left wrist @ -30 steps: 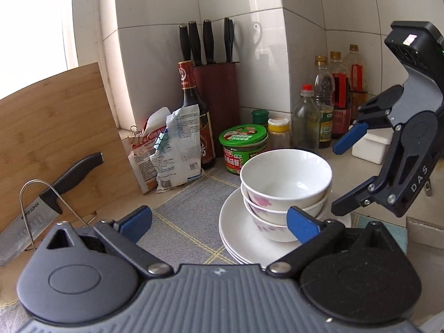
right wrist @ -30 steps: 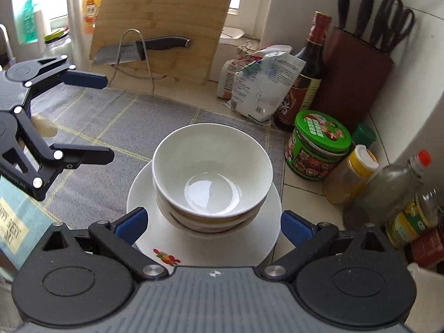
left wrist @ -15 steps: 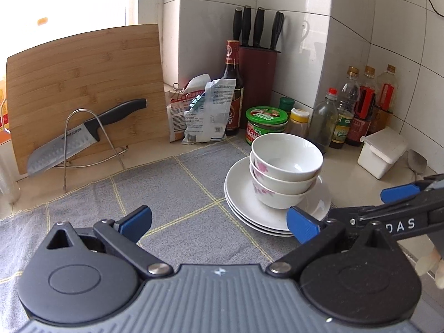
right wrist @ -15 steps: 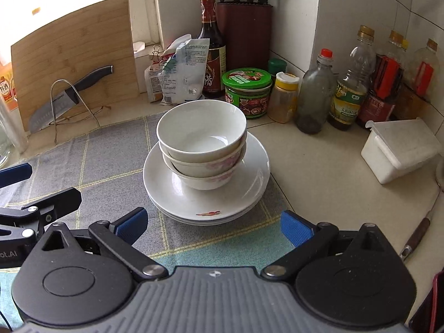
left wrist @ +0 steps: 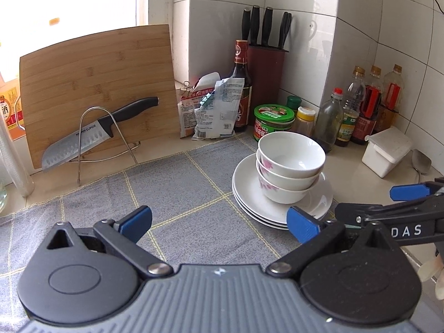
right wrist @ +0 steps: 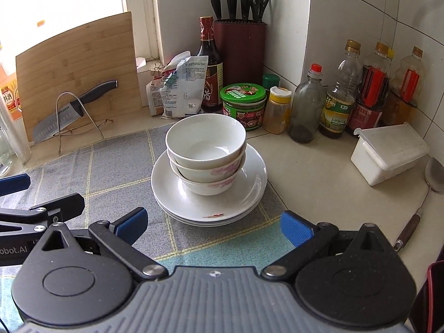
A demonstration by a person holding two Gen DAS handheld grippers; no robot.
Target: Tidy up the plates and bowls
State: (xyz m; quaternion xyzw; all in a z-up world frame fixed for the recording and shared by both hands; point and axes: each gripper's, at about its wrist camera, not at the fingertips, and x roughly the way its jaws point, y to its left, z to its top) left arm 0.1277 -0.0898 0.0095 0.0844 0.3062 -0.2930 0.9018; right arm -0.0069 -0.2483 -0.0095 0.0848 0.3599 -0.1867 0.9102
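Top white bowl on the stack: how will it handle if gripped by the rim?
The glossy white ceramic top bowl is probably slippery and rigid, likely breakable. It sits loosely nested in two floral bowls, so a sideways push may shift the stack.

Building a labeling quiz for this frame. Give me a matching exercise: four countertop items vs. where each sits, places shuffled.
Items:
1. bowls
2. kitchen knife
3. white lidded box
4. green-lidded jar

Places:
A. propped on the wire rack in front of the bamboo cutting board
B. on bare counter right of the plates, a spoon beside it
C. stacked three high on the pile of plates
D. behind the plates, beside the dark sauce bottle

Pairs: 1-C, 2-A, 3-B, 4-D
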